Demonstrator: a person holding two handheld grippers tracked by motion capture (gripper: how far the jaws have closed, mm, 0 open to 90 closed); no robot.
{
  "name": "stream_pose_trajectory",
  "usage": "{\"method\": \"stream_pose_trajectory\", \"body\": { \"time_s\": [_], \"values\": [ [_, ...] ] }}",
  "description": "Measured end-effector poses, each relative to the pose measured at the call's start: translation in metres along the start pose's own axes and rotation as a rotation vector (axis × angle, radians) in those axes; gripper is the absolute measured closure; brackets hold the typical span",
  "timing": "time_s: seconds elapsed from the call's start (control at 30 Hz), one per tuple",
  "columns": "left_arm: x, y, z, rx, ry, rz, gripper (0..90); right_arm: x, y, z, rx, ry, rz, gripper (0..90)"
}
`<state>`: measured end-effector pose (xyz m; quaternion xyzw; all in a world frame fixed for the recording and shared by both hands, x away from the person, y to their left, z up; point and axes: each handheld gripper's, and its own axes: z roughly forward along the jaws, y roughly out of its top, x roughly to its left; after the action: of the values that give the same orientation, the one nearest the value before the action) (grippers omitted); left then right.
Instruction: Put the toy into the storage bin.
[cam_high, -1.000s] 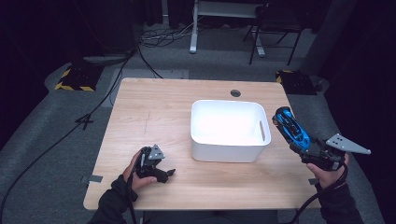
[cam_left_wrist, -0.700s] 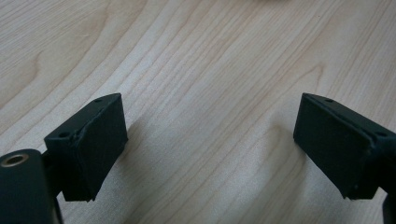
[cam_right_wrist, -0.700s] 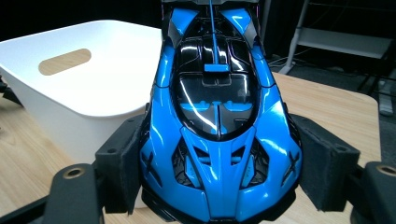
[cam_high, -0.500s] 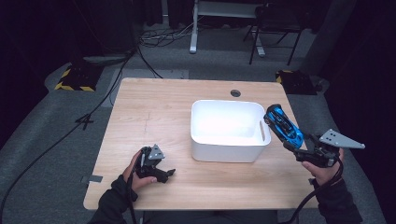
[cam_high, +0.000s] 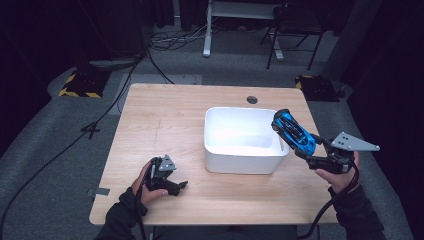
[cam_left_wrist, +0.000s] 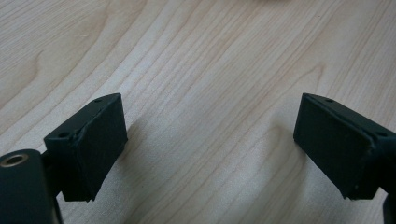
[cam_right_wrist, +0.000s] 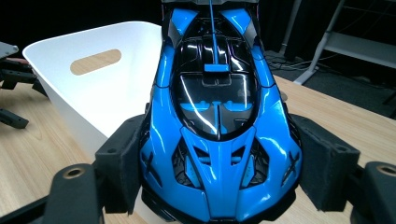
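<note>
- The blue toy car (cam_right_wrist: 218, 116) is held in the air at the right rim of the white bin (cam_high: 220, 145), nose toward the holder, tail over the bin.
- It looks like light, stiff, glossy plastic, probably slippery; the flanks by the front wheels suit a pinch.
- The right gripper (cam_high: 320, 159) clamps those flanks between its foam pads (cam_right_wrist: 122, 163).
- The left gripper (cam_high: 167, 182) rests spread apart and empty on the wooden table (cam_high: 165, 115).
- The car's underside and wheels are hidden; part of the bin floor is washed out by glare.

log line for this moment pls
right gripper: shut on blue toy car, at white bin rim | left gripper: open, empty, resting on table
</note>
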<state>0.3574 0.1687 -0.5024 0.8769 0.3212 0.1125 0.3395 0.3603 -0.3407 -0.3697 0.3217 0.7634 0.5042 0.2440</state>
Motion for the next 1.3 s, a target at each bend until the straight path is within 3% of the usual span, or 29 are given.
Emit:
{"method": "stream_pose_trajectory", "body": {
  "time_s": [0.7, 1.0, 1.3],
  "values": [
    [0.0, 0.0, 0.0, -0.002, 0.001, -0.001, 9.9, 0.01, 0.037, 0.039, 0.107, 0.084, -0.087, 26.3],
    [0.0, 0.0, 0.0, -0.002, 0.001, -0.002, 9.9, 0.014, 0.048, 0.058, 0.204, 0.122, -0.132, 26.3],
    [0.0, 0.0, 0.0, -0.002, 0.001, -0.002, 9.9, 0.017, 0.054, 0.075, 0.333, 0.119, -0.18, 26.3]
  ]
}}
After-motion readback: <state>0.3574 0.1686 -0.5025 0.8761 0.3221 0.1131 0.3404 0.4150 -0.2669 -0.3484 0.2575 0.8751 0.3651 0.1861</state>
